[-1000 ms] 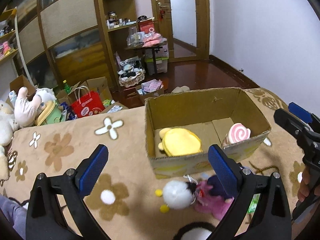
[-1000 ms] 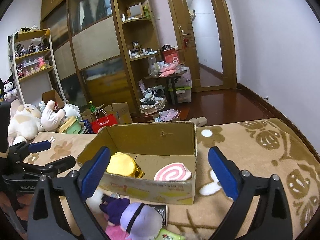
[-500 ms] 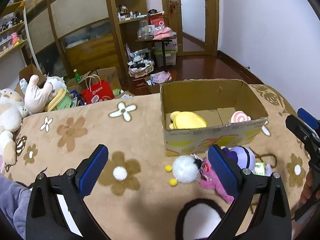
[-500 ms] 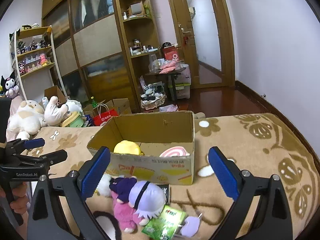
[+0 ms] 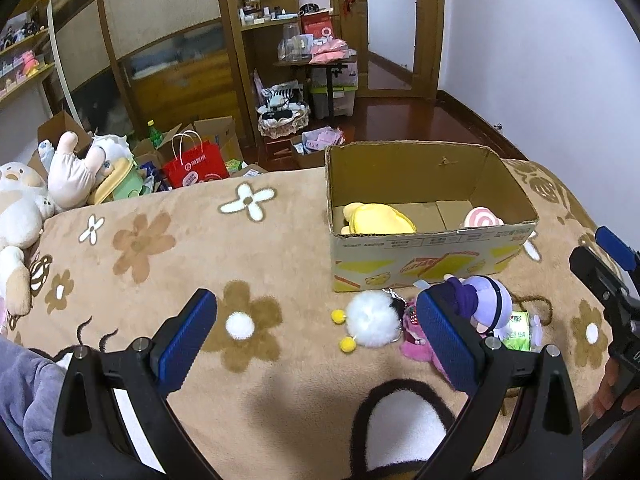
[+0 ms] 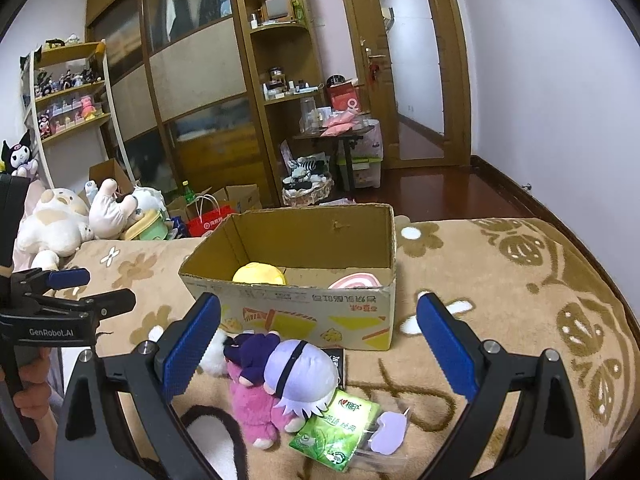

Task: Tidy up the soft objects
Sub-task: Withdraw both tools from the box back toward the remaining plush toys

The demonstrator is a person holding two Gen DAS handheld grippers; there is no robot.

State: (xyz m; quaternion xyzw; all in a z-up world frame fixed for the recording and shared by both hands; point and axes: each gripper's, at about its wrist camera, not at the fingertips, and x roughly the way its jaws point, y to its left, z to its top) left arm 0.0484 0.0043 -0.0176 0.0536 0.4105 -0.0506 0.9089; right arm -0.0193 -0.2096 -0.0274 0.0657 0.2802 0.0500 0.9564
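Two plushies already sit in your cardboard box (image 6: 308,312); the purple-haired doll (image 6: 296,376) and white pom-pom (image 5: 374,324) wait just before it. Left hand-held gripper (image 5: 316,340) and right hand-held gripper (image 6: 320,344) gape empty.

We see a bed with a brown flower blanket (image 5: 168,240). A box (image 5: 432,268) sits on it. Just in front of the box lie a white puffball (image 5: 372,324), a purple-haired doll (image 6: 300,376) on top of a pink toy (image 6: 252,412), and a green packet (image 6: 336,432). Far to the left of the box big white plush animals (image 6: 52,224) rest at the bed's edge.
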